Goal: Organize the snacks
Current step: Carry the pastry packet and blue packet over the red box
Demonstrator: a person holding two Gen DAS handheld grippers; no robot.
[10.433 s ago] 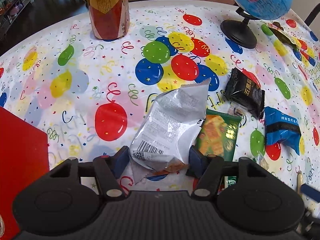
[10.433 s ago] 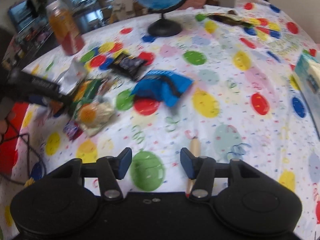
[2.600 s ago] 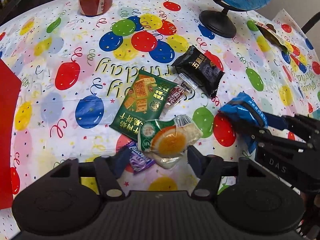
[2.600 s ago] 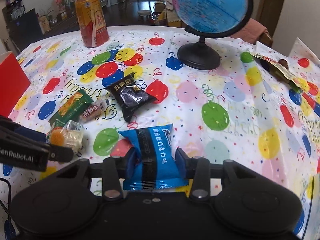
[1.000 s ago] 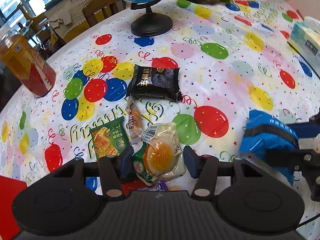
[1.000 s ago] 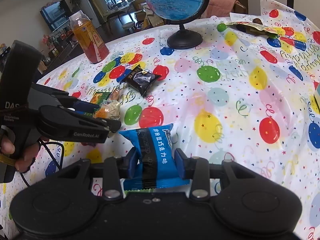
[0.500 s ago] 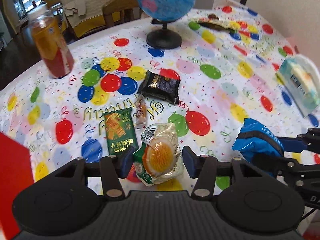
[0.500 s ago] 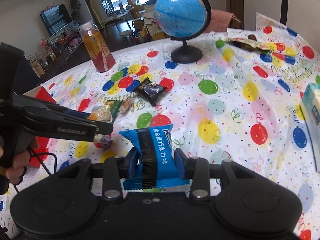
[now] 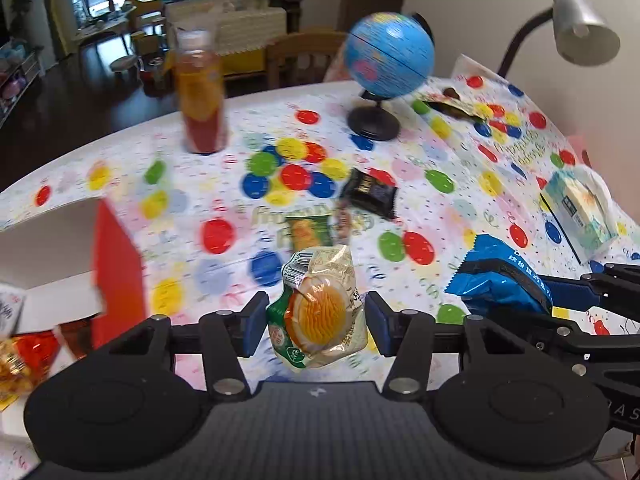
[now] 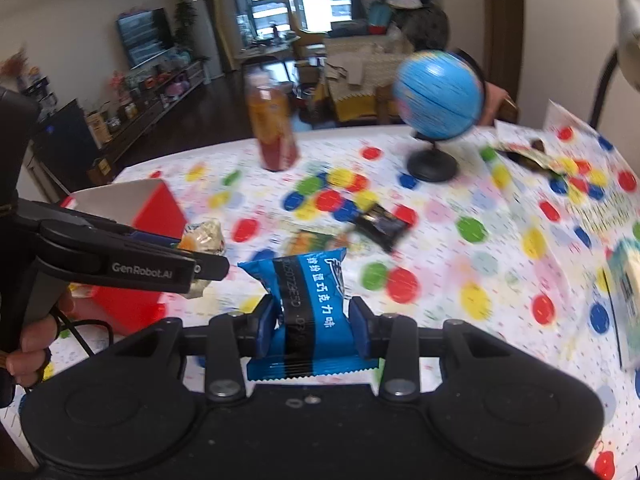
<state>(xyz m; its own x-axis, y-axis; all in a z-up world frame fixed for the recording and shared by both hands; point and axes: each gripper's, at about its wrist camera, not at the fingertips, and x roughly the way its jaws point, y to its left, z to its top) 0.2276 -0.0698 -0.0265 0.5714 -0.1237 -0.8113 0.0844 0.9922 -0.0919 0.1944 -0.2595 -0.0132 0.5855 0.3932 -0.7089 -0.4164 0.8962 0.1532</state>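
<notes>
My left gripper point(image 9: 316, 320) is shut on a clear packet with an orange cake point(image 9: 320, 308) and holds it above the table; it also shows in the right wrist view point(image 10: 204, 236). My right gripper point(image 10: 312, 320) is shut on a blue snack packet point(image 10: 310, 308), also lifted, seen at the right of the left wrist view point(image 9: 500, 280). A red box point(image 9: 116, 260) with an open white inside stands at the left and holds some snacks point(image 9: 16, 356). A black packet point(image 9: 370, 194), a green cracker packet point(image 9: 306, 232) and a small bar point(image 9: 343, 220) lie on the balloon tablecloth.
A juice bottle point(image 9: 200, 92) stands at the back left, a blue globe point(image 9: 388, 64) at the back right. A tissue box point(image 9: 576, 208) sits at the right edge, a desk lamp point(image 9: 580, 28) above it. A flat wrapper point(image 9: 452, 106) lies beyond the globe.
Both grippers have risen and pulled back from the table with their packets. The left view has swung left, so the red box now shows its open inside.
</notes>
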